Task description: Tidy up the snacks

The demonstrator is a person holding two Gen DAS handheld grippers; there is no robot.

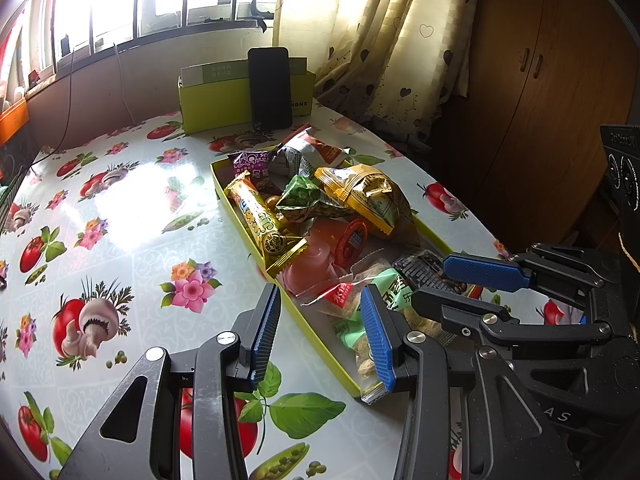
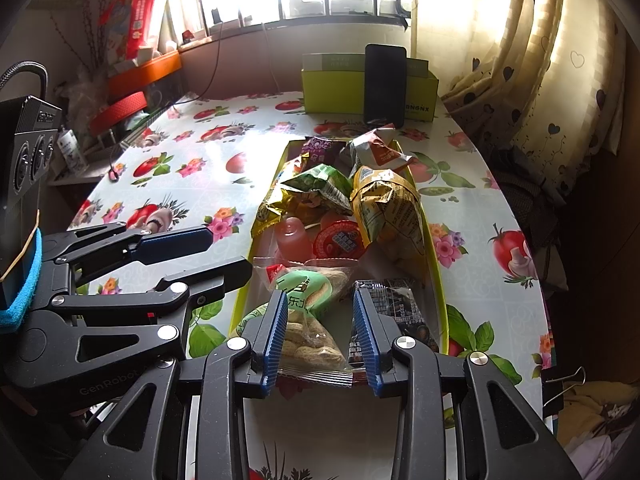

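Note:
A long yellow-green tray [image 1: 240,216] [image 2: 434,276] on the flowered table holds several snacks. They include a yellow bag [image 1: 360,196], a green bag [image 2: 316,184], a long yellow bar [image 1: 260,220] and pink jelly cups [image 2: 340,240]. At the near end lie a clear peanut bag [image 2: 308,336] and a dark packet [image 2: 400,300]. My right gripper [image 2: 319,296] hangs open over that end. The peanut bag shows between its fingers but is not pinched. My left gripper [image 1: 320,296] stands open astride the tray's near left wall, holding nothing. Each gripper also shows from the side in the other view.
A green box with a black phone [image 1: 268,88] leaning on it stands at the table's far edge. The oilcloth [image 1: 120,220] left of the tray is bare. A curtain and a wardrobe are to the right, a cluttered shelf [image 2: 132,80] to the left. A binder clip [image 2: 564,384] grips the table's right edge.

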